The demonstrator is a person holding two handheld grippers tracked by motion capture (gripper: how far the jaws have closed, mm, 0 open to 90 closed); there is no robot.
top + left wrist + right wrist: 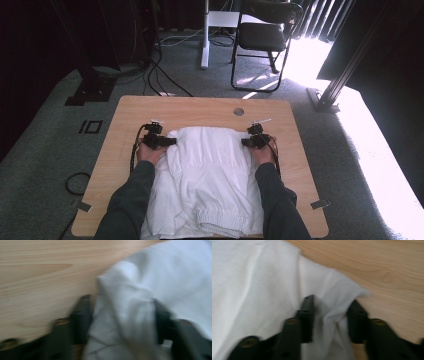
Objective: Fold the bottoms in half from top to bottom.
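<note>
Lying on the table: a white garment (207, 175), folded, spread from the middle of the table (200, 106) down to its near edge, where a ribbed band rests close to the rim.
Garment's far edge: a rounded fold that stops short of the table's far edge, with bare wood beyond it.
Garment's far corners: each one sits between the jaws of a gripper.
Left gripper (167, 141): at the garment's far left corner, level, pointing inward toward the cloth.
Left gripper's hold: in the left gripper view a bunched fold of white cloth (120, 322) fills the gap between the two black jaws, which stand partly apart; the picture is blurred, and the cloth appears pinched between them.
Right gripper (246, 142): at the garment's far right corner, level, pointing inward, mirroring the other.
Right gripper's hold: in the right gripper view a corner of the cloth (332, 312) runs between the jaws, which stand partly apart with the fabric gathered between them.
Hands: the left hand (149, 152) and right hand (262, 154) grip the tools from behind, knuckles up, on either side of the garment.
Forearms: in dark sleeves, coming in from the near edge and running along the garment's two sides.
Table's far edge: a small round grommet (238, 111), well apart from the cloth.
Floor beyond: a dark chair (262, 35) on grey carpet.
</note>
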